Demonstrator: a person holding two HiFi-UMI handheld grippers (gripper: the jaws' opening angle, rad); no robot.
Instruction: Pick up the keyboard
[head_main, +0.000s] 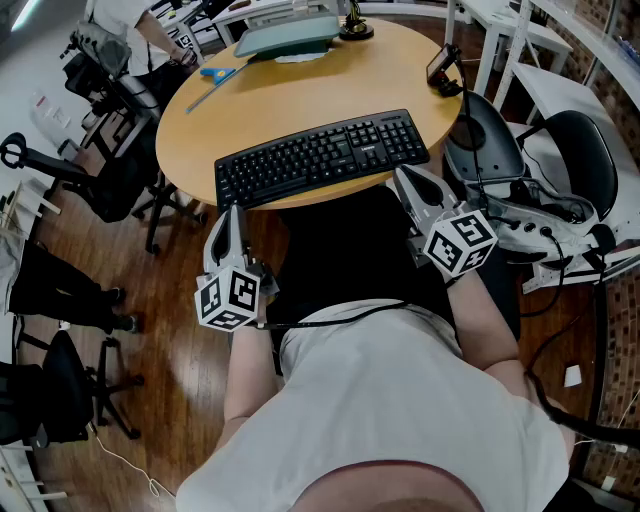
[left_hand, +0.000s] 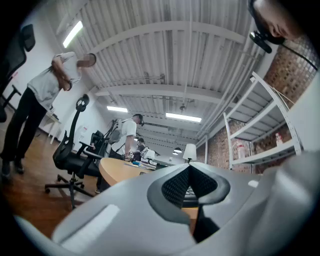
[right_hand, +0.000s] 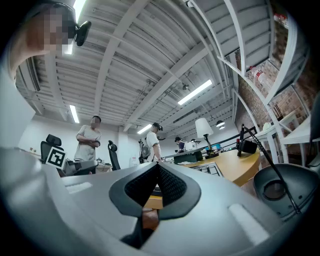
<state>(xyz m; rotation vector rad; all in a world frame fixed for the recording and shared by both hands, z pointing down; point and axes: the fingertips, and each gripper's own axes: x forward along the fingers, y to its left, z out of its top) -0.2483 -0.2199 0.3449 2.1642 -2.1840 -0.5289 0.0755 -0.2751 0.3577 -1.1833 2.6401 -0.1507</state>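
Note:
A black keyboard (head_main: 320, 158) lies along the near side of a round wooden table (head_main: 300, 95). My left gripper (head_main: 233, 213) hangs just off the table's near edge, below the keyboard's left end, shut and holding nothing. By the keyboard's right end, my right gripper (head_main: 404, 177) is also shut and empty, its tip close to the table edge. In the left gripper view the pads (left_hand: 176, 187) meet in a closed wedge, with the table (left_hand: 117, 172) behind. The right gripper view shows the closed pads (right_hand: 172, 187) and part of the keyboard (right_hand: 209, 168) beyond.
A grey-green stand (head_main: 285, 35), a blue tool (head_main: 215, 72), a lamp base (head_main: 355, 30) and a small black device (head_main: 443, 68) sit on the table's far half. Office chairs stand at right (head_main: 482, 140) and left (head_main: 100, 185). Cables trail at right. People stand in the background.

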